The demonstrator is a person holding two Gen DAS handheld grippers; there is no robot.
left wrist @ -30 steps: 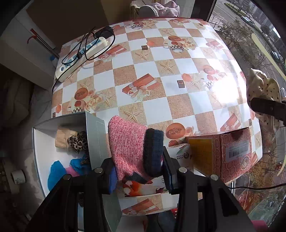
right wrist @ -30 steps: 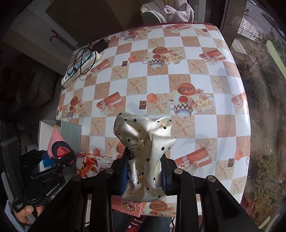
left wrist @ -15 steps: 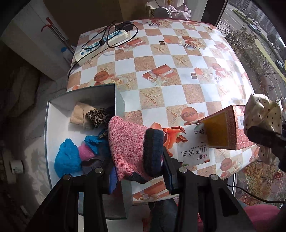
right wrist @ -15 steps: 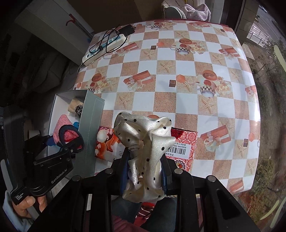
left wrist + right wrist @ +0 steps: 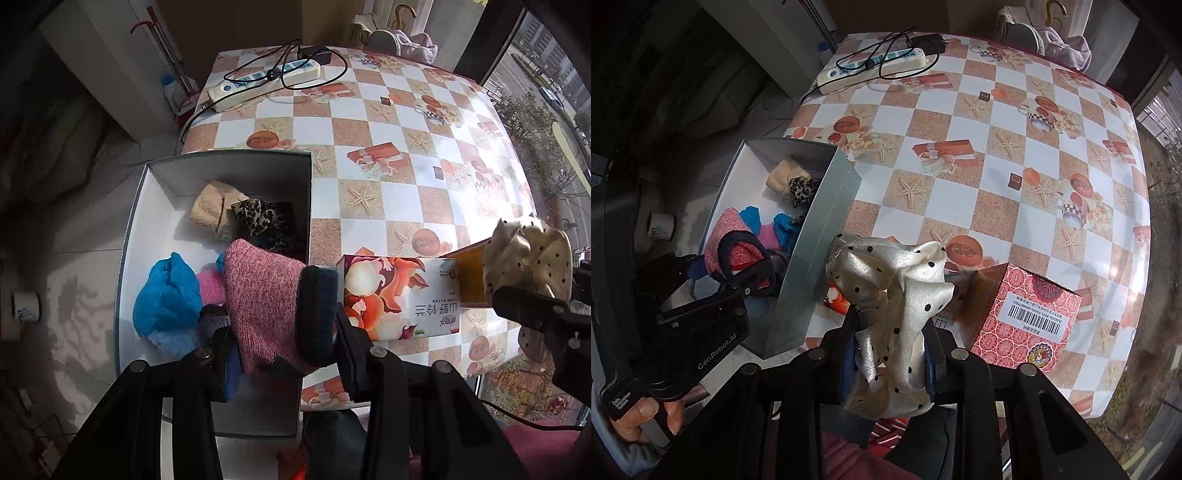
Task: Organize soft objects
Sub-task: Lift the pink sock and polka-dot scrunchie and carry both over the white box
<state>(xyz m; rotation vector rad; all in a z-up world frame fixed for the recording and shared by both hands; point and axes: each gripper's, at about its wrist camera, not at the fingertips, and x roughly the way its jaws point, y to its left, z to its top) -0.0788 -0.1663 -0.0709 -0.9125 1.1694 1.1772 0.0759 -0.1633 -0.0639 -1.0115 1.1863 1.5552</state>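
My left gripper (image 5: 282,332) is shut on a pink knitted hat with a dark cuff (image 5: 269,299) and holds it over the near right part of the grey box (image 5: 221,162). The box holds a beige cloth (image 5: 212,208), a leopard scrunchie (image 5: 253,216) and blue cloth (image 5: 166,291). My right gripper (image 5: 890,350) is shut on a cream polka-dot scrunchie (image 5: 897,299), held above the table's front edge, right of the box (image 5: 816,254). The left gripper and hat (image 5: 733,251) show in the right wrist view.
A red patterned carton (image 5: 1023,321) and an orange-and-white carton (image 5: 400,299) stand at the table's front, right of the box. A white power strip (image 5: 264,83) with black cables lies at the far left corner. The chequered tablecloth (image 5: 388,155) covers the table.
Both grippers have pulled back and moved left. The left gripper with the hat has gone from the box's right wall to over its inside. The right gripper still holds the scrunchie.
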